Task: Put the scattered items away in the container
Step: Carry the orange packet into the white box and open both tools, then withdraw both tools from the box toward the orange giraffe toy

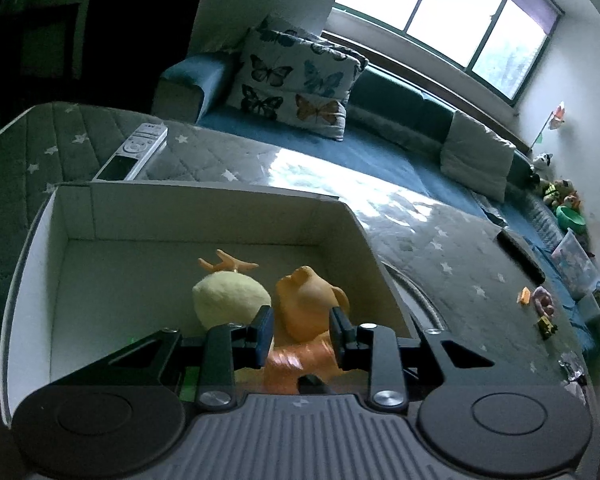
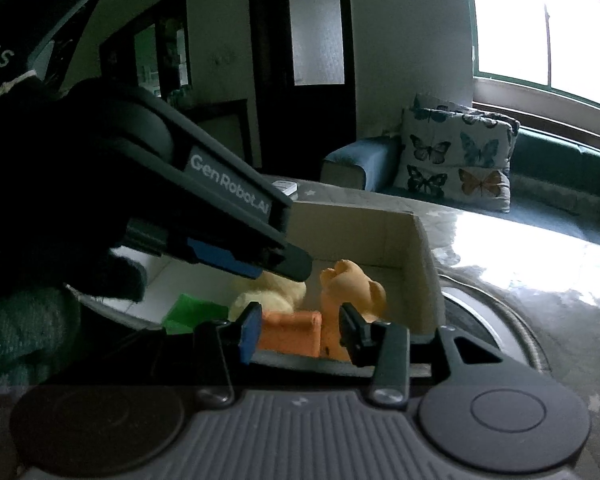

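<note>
A white cardboard box (image 1: 204, 216) lies open below me. My left gripper (image 1: 302, 320) hangs over it, shut on a pale orange bear toy (image 1: 306, 300) whose head sticks out past the fingertips. Left of the bear, a yellow plush toy (image 1: 228, 296) with orange antlers rests on the box floor. In the right wrist view the left gripper (image 2: 296, 266) reaches in from the upper left above the box (image 2: 416, 264). At the near rim, my right gripper (image 2: 300, 320) is shut on a bright orange block (image 2: 290, 334). The bear (image 2: 352, 284), the plush (image 2: 272, 294) and a green piece (image 2: 192, 312) lie beyond it.
A white remote (image 1: 134, 152) lies on the grey star-patterned quilt (image 1: 460, 264) behind the box. Several small toys (image 1: 540, 304) and a dark flat object (image 1: 520, 256) sit at the right. A blue sofa with a butterfly cushion (image 1: 296, 80) stands under the window. A gloved hand (image 2: 60, 200) holds the left gripper.
</note>
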Available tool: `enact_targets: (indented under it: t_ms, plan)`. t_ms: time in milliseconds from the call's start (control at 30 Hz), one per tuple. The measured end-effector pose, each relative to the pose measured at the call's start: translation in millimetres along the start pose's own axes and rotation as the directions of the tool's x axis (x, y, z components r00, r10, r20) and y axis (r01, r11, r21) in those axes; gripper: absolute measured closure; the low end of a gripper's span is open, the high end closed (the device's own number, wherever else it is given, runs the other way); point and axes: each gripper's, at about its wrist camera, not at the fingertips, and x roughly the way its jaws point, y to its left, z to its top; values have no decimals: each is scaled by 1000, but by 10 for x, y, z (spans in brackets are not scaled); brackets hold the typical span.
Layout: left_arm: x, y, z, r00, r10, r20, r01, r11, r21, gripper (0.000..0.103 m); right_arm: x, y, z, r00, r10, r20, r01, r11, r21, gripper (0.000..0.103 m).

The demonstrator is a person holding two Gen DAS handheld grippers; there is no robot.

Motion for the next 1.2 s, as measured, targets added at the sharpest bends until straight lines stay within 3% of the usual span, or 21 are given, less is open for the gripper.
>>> enact_targets:
  t_ms: [133, 700, 1100, 1200]
  plan:
    - [-66, -65, -47, 1000, -13, -1, 13, 1000, 3, 71, -173, -42, -46, 1000, -18, 9, 18, 1000, -6, 53]
    - [-188, -588, -512, 993, -105, -60, 110, 991, 75, 71, -829, -327, -485, 992, -123, -12, 123, 992, 41, 44]
    - [55, -765, -761, 980, -130, -153, 143, 987, 76, 70, -866, -641, -758, 977, -198, -73, 204, 976, 81, 43]
    - [129, -777, -768, 975, -147, -166, 159, 985, 65, 70, -806, -702, -773, 974, -210, -83, 216, 973, 81, 36]
